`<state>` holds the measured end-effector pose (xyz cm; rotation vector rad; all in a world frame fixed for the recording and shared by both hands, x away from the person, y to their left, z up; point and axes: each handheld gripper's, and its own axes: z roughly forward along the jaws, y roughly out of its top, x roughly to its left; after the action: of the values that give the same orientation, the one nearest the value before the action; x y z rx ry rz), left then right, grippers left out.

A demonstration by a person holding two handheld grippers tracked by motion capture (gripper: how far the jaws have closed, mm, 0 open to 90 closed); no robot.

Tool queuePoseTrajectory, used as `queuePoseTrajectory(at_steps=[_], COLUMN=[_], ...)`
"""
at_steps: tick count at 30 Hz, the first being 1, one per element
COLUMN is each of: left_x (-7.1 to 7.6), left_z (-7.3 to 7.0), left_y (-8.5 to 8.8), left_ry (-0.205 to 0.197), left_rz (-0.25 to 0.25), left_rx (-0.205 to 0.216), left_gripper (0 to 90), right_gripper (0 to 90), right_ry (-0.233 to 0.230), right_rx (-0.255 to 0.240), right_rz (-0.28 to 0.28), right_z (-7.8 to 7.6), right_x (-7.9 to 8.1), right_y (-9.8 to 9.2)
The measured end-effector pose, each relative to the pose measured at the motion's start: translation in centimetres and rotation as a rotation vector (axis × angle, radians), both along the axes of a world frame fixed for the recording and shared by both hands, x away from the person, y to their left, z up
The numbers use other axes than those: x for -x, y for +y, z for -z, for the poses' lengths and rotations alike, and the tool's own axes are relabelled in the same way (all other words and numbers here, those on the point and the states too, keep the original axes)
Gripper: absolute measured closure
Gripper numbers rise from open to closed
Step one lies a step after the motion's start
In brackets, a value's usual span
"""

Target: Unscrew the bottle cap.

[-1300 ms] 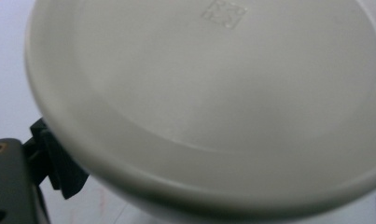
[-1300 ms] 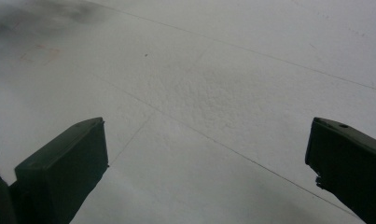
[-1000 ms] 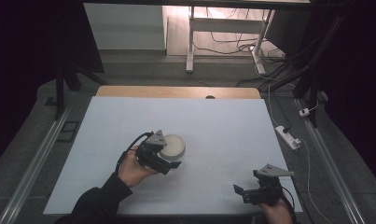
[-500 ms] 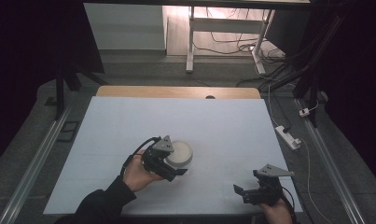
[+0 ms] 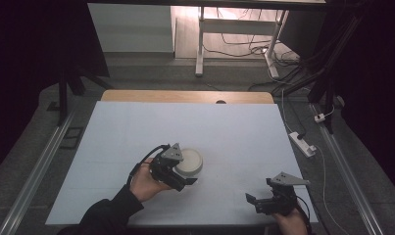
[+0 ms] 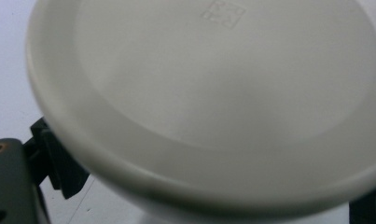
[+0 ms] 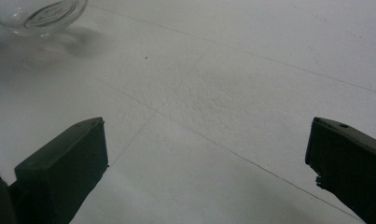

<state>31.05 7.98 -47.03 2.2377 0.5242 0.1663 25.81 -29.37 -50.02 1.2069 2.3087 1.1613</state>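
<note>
On the white worktop (image 5: pixel 136 137) the left hand-held gripper (image 5: pixel 178 177) sits at the near rim of a round white lid (image 5: pixel 189 162), held by the person's left hand (image 5: pixel 145 180), whose dark sleeve (image 5: pixel 104 215) comes in from the near edge. In the left gripper view the lid (image 6: pixel 213 93) lies right in front of the camera, tilted, its raised rim curving across between the two black jaws, one showing at the lower left and one just at the lower right corner; the jaws stand on either side of the lid, but whether they press on it cannot be told. A small embossed square mark (image 6: pixel 223 13) sits near the lid's far edge. The right hand-held gripper (image 5: pixel 259 201) rests low over the worktop near its near right corner, well apart from the lid, with the grey three-cornered plate on top. In the right gripper view its jaws stand wide apart with bare worktop (image 7: pixel 232 93) between them, and a clear glass vessel (image 7: pixel 38 14) sits ahead and to the left of them.
</note>
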Motion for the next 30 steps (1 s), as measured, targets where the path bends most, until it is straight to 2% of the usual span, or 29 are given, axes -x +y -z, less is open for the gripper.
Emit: queuePoseTrajectory(at_steps=[7, 12, 24, 30], left_x=[-0.1, -0.2, -0.3, -0.4], left_z=[0.1, 0.1, 0.3, 0.3], left_y=[0.1, 0.2, 0.5, 0.6], left_ry=[0.000, -0.004, -0.009, -0.009], left_rz=[0.000, -0.006, -0.013, -0.014], left_rx=[0.001, -0.001, -0.003, 0.002], left_gripper=[7.5, 7.5, 7.5, 7.5], right_gripper=[0.0, 0.0, 0.0, 0.0], right_ry=[-0.007, -0.034, -0.068, -0.089], right_rx=[-0.018, -0.033, -0.021, -0.042], right_rz=[-0.001, -0.020, -0.098, -0.142], right_z=[-0.2, -0.7, -1.6, -2.0], right_x=[0.0, 0.1, 0.0, -0.1], right_y=[-0.1, 0.2, 2.0, 3.0])
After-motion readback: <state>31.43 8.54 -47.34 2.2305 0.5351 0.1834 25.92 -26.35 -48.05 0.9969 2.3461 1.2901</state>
